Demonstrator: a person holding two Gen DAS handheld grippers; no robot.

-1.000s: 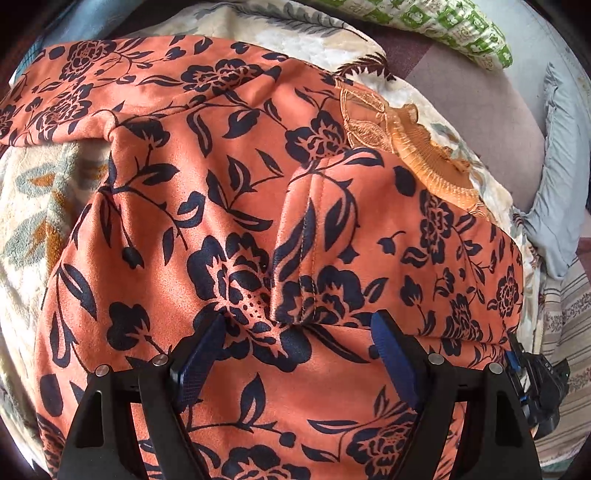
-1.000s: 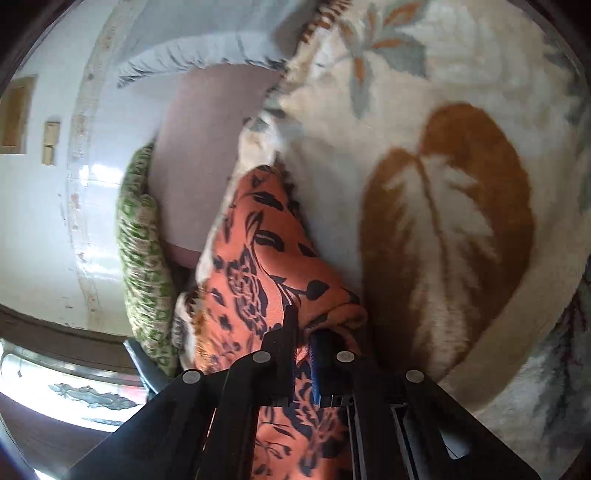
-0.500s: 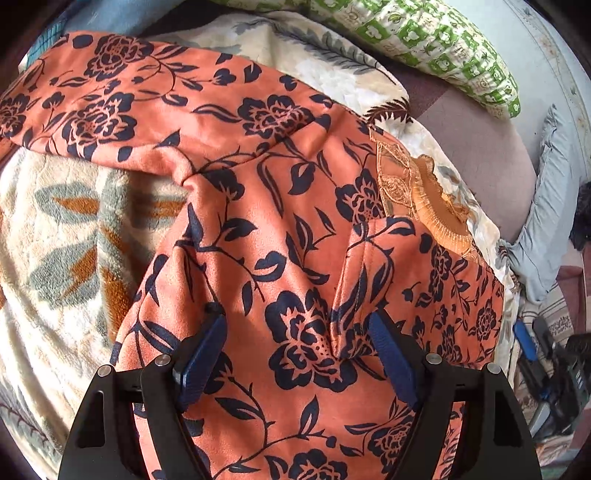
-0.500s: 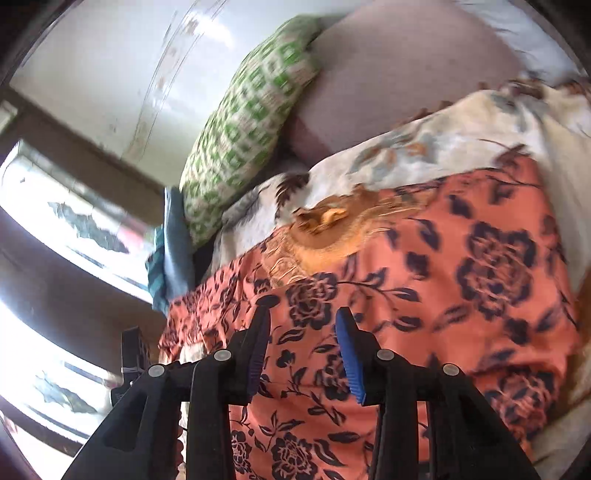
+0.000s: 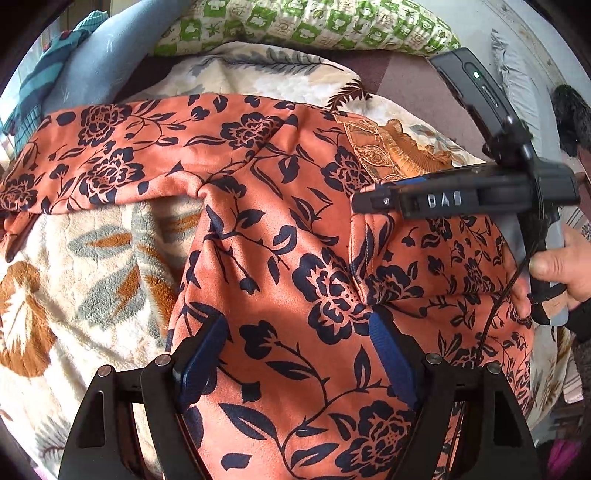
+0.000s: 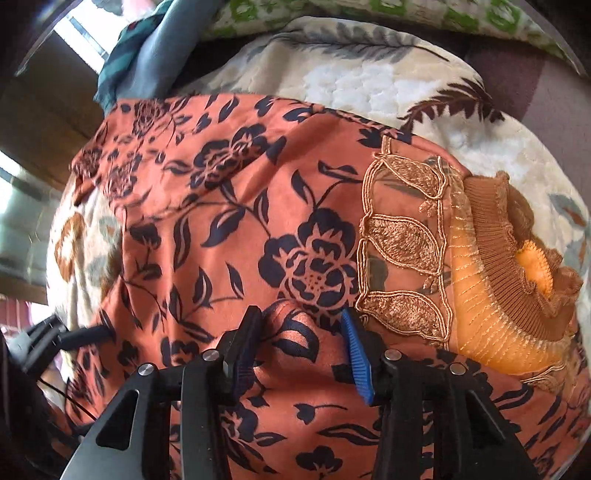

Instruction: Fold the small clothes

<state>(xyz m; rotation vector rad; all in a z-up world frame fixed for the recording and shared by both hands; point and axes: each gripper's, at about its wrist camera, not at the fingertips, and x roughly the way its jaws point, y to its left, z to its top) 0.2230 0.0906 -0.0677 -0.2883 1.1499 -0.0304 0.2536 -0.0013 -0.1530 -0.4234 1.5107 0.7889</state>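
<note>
An orange garment (image 5: 280, 229) with a dark flower print lies spread on a cream leaf-patterned blanket (image 5: 92, 280). One sleeve stretches to the left, and a folded ridge runs down the middle. My left gripper (image 5: 295, 347) hangs open above the lower body of the garment, its pads wide apart and free of the cloth. My right gripper (image 6: 299, 343) is open over the chest, beside the embroidered yoke and ribbed collar (image 6: 495, 258). A low hump of fabric (image 6: 291, 321) sits between its fingers, unpressed. In the left wrist view the right gripper's body (image 5: 461, 199) shows from the side, held by a hand (image 5: 557, 266).
A green-and-white pillow (image 5: 295, 26) lies along the back. Blue cloths (image 5: 85, 66) are piled at the back left. A mauve sheet (image 5: 402, 77) and a grey pillow (image 5: 517, 70) are at the back right. The blanket's edge drops off at the right.
My right gripper let go of the orange cloth edge, opened, rolled and swung across to the collar side. My left gripper pulled back and up a little, still open.
</note>
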